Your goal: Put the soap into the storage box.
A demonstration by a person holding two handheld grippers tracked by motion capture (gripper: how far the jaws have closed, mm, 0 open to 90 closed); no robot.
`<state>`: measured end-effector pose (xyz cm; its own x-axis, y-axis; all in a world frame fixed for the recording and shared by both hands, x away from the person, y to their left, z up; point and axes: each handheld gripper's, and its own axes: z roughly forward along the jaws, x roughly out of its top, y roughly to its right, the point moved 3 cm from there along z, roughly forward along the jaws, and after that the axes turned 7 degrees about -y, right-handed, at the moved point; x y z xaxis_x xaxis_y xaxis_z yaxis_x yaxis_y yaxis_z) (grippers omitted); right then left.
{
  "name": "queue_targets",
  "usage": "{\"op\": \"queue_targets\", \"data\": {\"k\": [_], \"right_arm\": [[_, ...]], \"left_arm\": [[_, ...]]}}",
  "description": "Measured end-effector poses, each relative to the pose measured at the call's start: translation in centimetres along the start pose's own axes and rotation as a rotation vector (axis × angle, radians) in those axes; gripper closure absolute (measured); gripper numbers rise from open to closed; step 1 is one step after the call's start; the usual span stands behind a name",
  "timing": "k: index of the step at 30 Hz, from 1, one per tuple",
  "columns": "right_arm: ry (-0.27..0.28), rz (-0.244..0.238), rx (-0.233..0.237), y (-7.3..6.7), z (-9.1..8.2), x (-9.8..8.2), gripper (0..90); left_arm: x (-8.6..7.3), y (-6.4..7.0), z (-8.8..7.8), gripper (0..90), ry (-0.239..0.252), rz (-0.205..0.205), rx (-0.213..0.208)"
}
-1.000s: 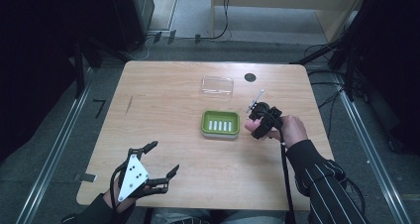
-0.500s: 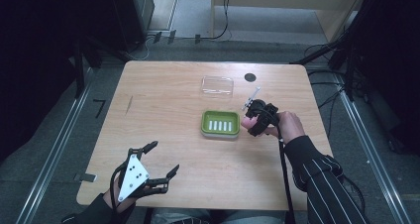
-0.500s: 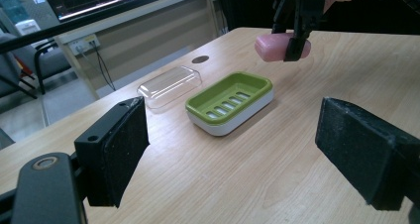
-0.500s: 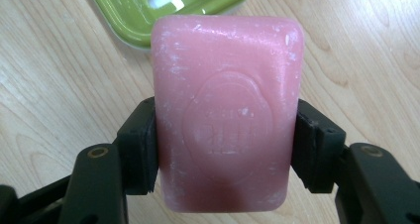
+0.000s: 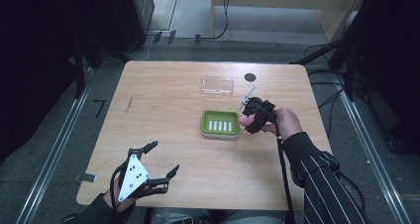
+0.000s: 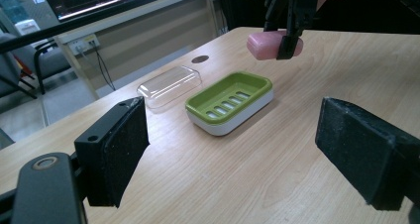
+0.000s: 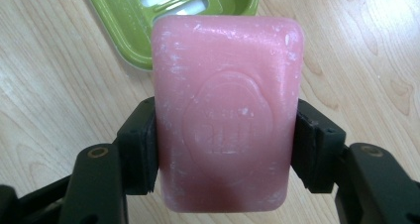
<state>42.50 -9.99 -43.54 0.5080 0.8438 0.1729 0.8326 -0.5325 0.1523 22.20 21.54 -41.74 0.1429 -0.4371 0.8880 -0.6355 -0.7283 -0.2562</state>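
wooden table (image 5: 188,100) | on it: green soap dish (image 5: 220,124), clear lid (image 5: 217,85), small syringe-like item (image 5: 247,95)

Two handheld grippers over a wooden table, seen from above.

The right gripper (image 5: 250,116) is held just right of a green soap dish (image 5: 221,124) near the table's (image 5: 163,100) middle, with something pink (image 5: 244,119) at its tip beside the dish's right edge. A clear lid (image 5: 217,85) lies farther off, and a small dark disc (image 5: 250,77) sits to its right. At the near left, the left gripper (image 5: 163,159) has its jaws spread wide above bare wood.
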Motion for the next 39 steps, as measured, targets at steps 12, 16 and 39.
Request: {"op": "queue_targets", "data": {"k": [12,16,39], "right_arm": [[0.008,-0.021,0.003,0.0,-0.1,0.8,38.4],[0.019,-0.031,-0.004,-0.1,-0.2,1.2,38.4],[0.045,-0.080,0.000,-0.6,-0.5,3.2,38.4]], "left_arm": [[0.0,0.0,0.0,13.6,-0.001,0.001,0.000],[0.0,0.0,0.0,13.6,0.000,0.001,0.000],[0.0,0.0,0.0,13.6,0.000,0.000,0.001]]}}
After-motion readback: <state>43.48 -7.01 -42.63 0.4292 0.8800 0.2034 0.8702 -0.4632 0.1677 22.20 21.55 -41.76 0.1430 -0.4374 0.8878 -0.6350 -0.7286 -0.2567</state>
